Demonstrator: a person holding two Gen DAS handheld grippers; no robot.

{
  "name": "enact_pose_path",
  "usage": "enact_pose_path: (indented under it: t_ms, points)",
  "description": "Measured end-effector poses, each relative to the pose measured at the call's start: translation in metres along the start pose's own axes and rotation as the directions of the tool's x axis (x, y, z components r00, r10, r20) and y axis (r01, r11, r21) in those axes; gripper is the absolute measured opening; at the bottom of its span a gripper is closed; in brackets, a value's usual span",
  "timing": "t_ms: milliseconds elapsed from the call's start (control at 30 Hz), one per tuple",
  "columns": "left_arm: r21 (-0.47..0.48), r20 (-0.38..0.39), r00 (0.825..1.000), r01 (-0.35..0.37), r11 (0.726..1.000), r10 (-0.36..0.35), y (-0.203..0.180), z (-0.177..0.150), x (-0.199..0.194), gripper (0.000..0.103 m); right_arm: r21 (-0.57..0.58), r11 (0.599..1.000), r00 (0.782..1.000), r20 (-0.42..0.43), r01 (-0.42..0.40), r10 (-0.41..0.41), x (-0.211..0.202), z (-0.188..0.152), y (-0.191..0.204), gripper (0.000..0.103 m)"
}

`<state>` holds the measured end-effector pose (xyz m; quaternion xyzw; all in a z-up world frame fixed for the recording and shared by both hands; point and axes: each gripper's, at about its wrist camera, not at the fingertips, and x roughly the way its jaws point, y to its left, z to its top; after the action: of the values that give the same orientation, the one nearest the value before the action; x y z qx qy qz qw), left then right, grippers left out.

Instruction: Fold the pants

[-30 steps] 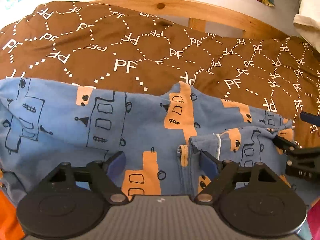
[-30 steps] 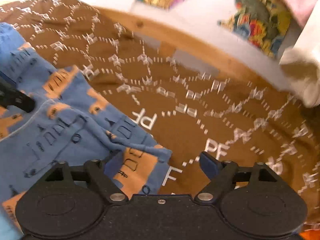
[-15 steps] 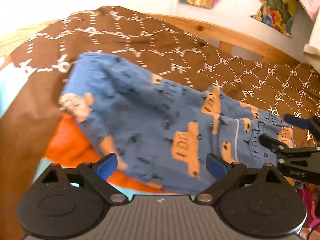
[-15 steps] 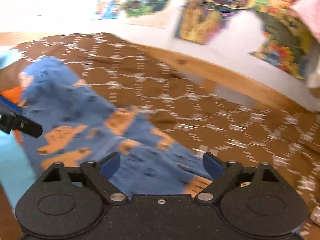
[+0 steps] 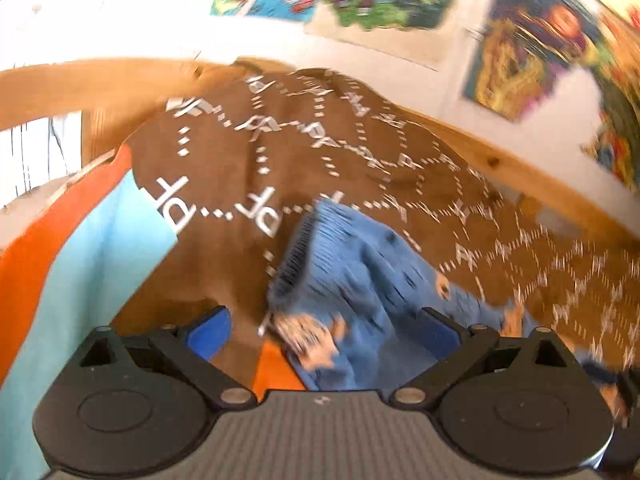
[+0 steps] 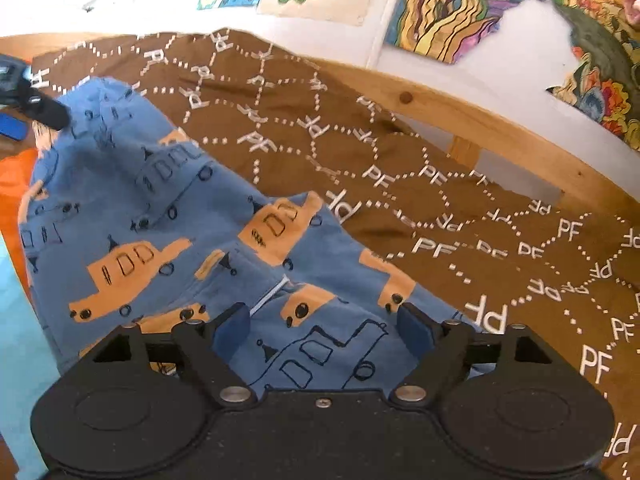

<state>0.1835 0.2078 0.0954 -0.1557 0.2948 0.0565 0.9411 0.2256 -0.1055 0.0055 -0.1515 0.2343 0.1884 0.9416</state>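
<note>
Pants [image 6: 168, 232] lie crumpled on the brown bedspread [image 6: 460, 184], running from our 6 toward 10 o'clock. Left tongs [image 5: 326, 334] are opening, gripping nothing; right tongs [image 6: 324, 326] gape over the cloth (unpinched). We should smooth the legs flat before folding.

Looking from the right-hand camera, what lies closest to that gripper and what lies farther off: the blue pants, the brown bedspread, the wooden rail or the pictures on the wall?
From the right gripper, nearest first:
1. Blue pants, right under and between its fingers.
2. Brown bedspread, beyond and to the right.
3. Wooden rail, along the bed's far edge.
4. Wall pictures, highest, behind the rail.
</note>
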Motion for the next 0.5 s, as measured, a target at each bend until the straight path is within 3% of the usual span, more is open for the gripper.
enact_pose_path:
  t_ms: [67,167,333,500]
  points:
    - [-0.030,0.006,1.000,0.031,0.999,-0.031,0.007,0.007,0.006,0.103,0.013,1.000,1.000,0.016,-0.001,0.001,-0.004,0.002,-0.001,0.092]
    - [-0.005,0.000,0.999,0.033,0.999,-0.033,0.006,0.010,0.013,0.103,0.012,1.000,1.000,0.027,-0.011,0.011,-0.010,0.003,0.002,0.097]
    - [0.054,0.010,1.000,0.018,0.998,-0.019,-0.001,0.005,0.013,0.103,-0.010,0.999,0.999,-0.002,-0.033,0.033,-0.006,0.000,0.012,0.097]
    - [0.043,0.013,1.000,0.027,0.999,-0.028,0.002,0.005,0.009,0.103,-0.013,0.999,0.999,-0.002,-0.033,0.033,-0.006,0.000,0.014,0.099]
